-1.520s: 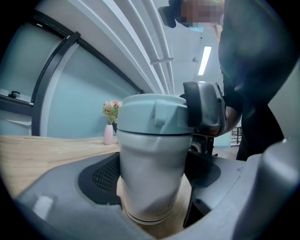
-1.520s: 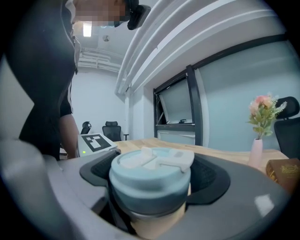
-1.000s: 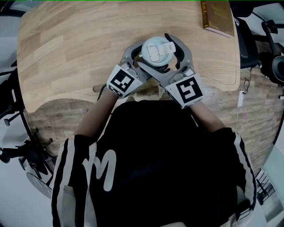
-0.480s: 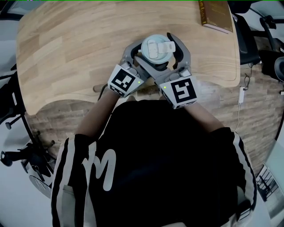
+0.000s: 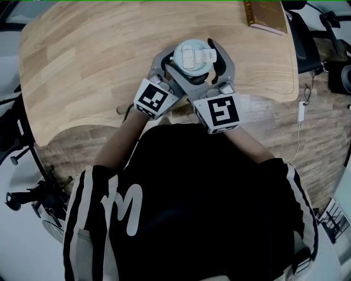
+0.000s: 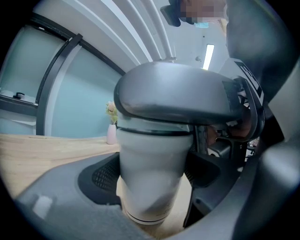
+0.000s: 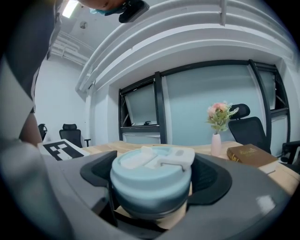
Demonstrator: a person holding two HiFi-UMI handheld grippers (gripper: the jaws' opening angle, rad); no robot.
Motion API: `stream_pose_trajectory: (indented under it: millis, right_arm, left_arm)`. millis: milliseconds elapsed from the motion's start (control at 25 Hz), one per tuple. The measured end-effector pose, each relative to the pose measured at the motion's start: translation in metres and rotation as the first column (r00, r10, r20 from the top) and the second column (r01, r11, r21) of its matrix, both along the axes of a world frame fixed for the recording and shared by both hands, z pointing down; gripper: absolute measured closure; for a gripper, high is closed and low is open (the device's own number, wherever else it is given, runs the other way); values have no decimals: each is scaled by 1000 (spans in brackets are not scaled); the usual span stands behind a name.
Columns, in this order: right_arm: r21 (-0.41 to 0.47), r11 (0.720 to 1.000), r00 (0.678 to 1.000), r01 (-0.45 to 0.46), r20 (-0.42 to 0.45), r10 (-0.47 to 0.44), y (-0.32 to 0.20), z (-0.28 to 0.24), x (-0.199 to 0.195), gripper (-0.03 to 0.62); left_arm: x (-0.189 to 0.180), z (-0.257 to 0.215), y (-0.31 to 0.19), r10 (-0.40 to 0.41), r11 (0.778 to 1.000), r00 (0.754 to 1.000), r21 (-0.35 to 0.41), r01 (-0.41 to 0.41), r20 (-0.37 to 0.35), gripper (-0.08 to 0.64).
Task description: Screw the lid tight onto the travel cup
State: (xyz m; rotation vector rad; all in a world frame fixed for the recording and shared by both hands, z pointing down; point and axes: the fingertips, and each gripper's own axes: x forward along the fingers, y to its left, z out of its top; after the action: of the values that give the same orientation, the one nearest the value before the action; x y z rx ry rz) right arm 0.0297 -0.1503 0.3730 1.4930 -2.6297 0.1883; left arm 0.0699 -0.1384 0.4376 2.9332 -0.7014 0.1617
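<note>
A white travel cup (image 6: 151,180) stands upright near the front edge of the wooden table (image 5: 82,60). Its pale blue lid (image 5: 192,60) (image 7: 151,180) with a white flip tab sits on top. My left gripper (image 5: 164,68) (image 6: 150,178) is shut on the cup's body low down, a dark pad pressed to each side. My right gripper (image 5: 200,68) (image 7: 152,185) crosses above it and is shut on the lid's rim, pads on both sides. The cup's body is hidden in the head view under the lid and the two grippers.
A brown book (image 5: 267,15) (image 7: 251,154) lies at the table's far right corner. A small vase of flowers (image 7: 216,136) stands at the far side. Black office chairs (image 5: 310,44) sit to the right of the table.
The right gripper has turned with the lid: its marker cube swung left and toward the person, and the lid's flip tab rotated a little. The left gripper and the cup stayed put.
</note>
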Motion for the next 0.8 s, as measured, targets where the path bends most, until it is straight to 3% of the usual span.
stream_pose_trajectory:
  millis: [480, 800]
  right_arm:
    - [-5, 992, 992, -123, 37, 123, -1, 2, 6, 135]
    - [-37, 996, 994, -86, 57, 88, -1, 8, 5, 129]
  left_arm:
    - [0, -2, 1, 2, 1000, 1000, -6, -2, -10, 141]
    - [1, 3, 2, 63, 998, 998, -3, -63, 1, 140]
